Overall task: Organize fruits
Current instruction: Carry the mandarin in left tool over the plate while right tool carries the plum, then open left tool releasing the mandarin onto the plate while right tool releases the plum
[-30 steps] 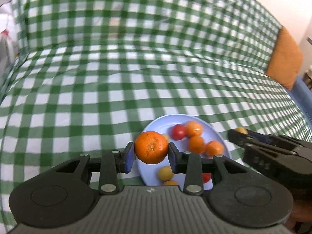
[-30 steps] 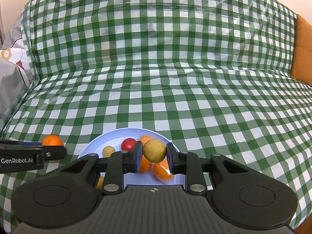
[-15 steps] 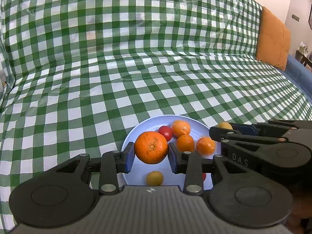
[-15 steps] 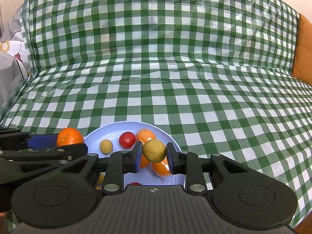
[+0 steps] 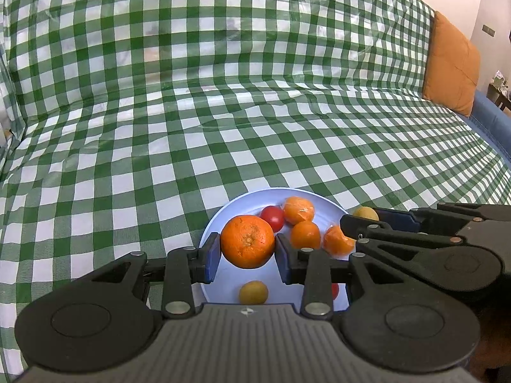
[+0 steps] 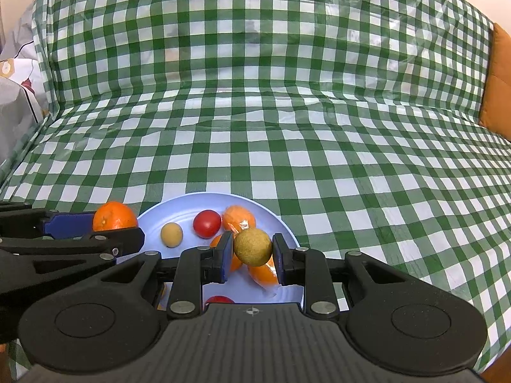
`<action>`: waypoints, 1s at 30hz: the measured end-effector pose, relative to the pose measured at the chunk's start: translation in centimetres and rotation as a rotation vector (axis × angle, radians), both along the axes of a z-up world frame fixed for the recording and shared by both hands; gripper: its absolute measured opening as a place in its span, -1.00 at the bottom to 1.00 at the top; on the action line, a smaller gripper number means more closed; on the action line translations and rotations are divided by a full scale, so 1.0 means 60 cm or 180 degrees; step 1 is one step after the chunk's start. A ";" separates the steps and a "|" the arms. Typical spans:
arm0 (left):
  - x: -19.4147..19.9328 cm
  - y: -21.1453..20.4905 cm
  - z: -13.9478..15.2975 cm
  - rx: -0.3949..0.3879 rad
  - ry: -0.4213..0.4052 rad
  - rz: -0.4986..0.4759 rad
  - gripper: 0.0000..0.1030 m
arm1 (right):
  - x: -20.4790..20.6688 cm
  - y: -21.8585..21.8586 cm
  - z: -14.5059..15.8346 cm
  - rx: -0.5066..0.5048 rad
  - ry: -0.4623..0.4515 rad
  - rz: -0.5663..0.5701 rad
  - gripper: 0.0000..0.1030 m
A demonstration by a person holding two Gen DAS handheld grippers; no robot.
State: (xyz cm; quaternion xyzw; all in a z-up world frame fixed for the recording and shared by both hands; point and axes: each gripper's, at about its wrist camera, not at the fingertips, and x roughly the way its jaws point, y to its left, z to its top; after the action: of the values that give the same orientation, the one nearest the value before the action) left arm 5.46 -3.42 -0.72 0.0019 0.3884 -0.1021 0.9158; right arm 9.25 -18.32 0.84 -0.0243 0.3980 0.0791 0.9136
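Fruits are the story on this blue plate (image 5: 223, 220), which sits on the green-and-white checked cloth (image 5: 223, 111) toward its near edge. The left gripper (image 5: 247, 257) has its blue pads pressed against both sides of a big orange (image 5: 247, 242), held clear above the plate's left side. Beside it, the right gripper (image 6: 252, 257) pinches a dull yellow-green round fruit (image 6: 253, 246) between its pads, up over the plate's right half.

Down on the plate, a red tomato (image 6: 207, 223) lies toward the far rim, with a wrapped tangerine (image 6: 239, 217) just to its right, touching or very nearly so. Two more orange pieces (image 5: 305, 234) sit nearer the middle, partly hidden behind the right gripper's fingers in its own view. A small yellow fruit (image 6: 171, 234) lies alone on the left part of the plate, apart from the tomato. At the near rim a second red fruit (image 6: 218, 299) peeks out from under the gripper body, mostly covered.

Both tools hang side by side, close together, each loaded. Off at the cloth's far right corner an orange cushion (image 5: 450, 63) leans against the backrest, well apart from everything.
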 end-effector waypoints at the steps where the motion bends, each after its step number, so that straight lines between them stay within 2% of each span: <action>1: 0.000 0.000 0.000 -0.0005 0.0004 0.0005 -0.22 | 0.000 0.000 0.000 -0.0002 0.0003 0.0003 -0.47; 21: 0.001 -0.002 0.006 -0.0114 0.0025 0.0019 -0.17 | 0.004 -0.004 -0.002 0.0028 0.0001 -0.0004 -0.45; 24: 0.002 0.000 0.008 -0.0140 0.0009 0.0043 -0.17 | 0.003 -0.008 -0.001 0.0056 -0.0017 -0.0047 -0.22; 27: -0.001 0.002 0.011 -0.0150 -0.0017 0.0055 -0.15 | 0.001 -0.011 0.002 0.0089 -0.0039 -0.0082 -0.09; 30: -0.011 0.010 0.020 -0.0161 -0.0095 0.0100 0.03 | -0.005 -0.013 0.007 0.0106 -0.0085 -0.0096 0.07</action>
State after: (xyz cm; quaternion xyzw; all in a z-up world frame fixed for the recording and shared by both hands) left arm 4.80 -2.83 0.45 -0.0258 0.3719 -0.0974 0.9228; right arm 8.96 -19.11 1.25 -0.0042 0.3847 0.0716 0.9202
